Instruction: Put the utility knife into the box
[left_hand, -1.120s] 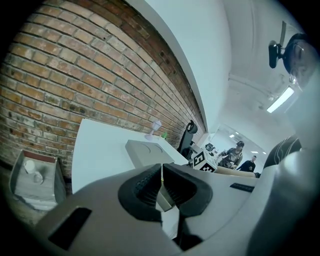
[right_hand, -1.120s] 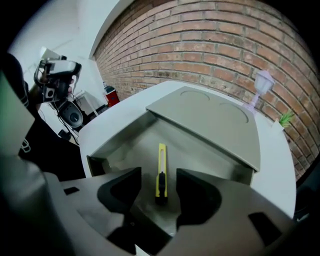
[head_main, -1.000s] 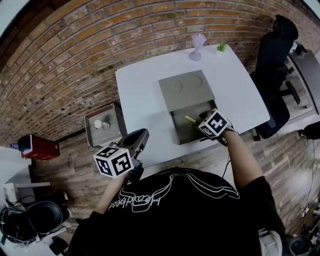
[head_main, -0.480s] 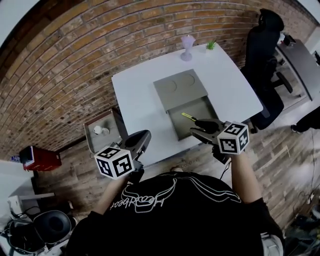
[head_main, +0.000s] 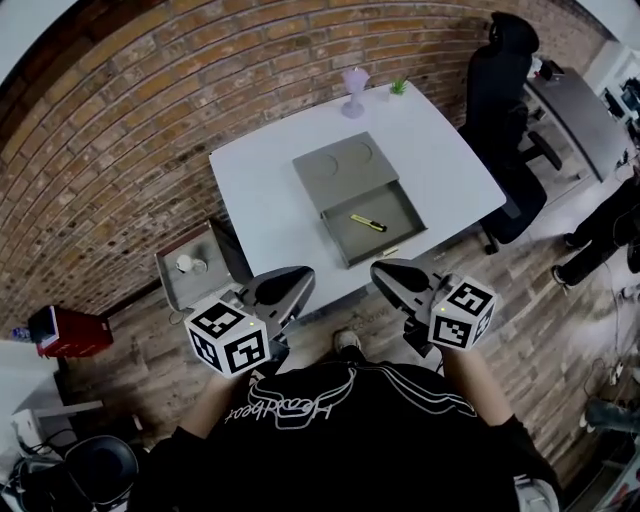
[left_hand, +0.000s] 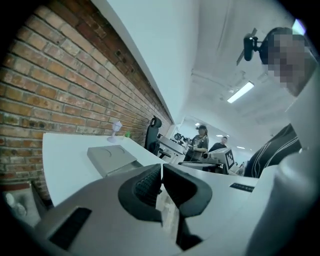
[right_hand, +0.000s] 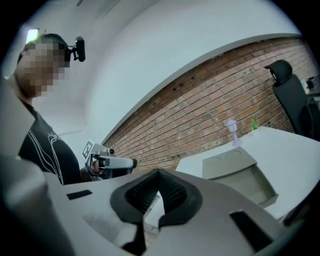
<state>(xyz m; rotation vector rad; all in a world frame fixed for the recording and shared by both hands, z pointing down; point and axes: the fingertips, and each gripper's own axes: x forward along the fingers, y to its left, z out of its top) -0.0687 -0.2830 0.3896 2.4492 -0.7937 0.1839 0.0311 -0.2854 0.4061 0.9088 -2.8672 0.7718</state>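
I saw the utility knife (head_main: 368, 223) lying inside the open box (head_main: 338, 165) on the white table (head_main: 262, 200), well apart from both claws. The right gripper (head_main: 381, 270) had just been closing its jaws and held nothing. The left gripper (head_main: 298, 277) was pinched together too, both hovering off the table's near edge.

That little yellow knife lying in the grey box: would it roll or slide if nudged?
The utility knife looks slim and flat, so it would probably slide rather than roll. Small against the box, it is likely light. The box's walls should stop it.
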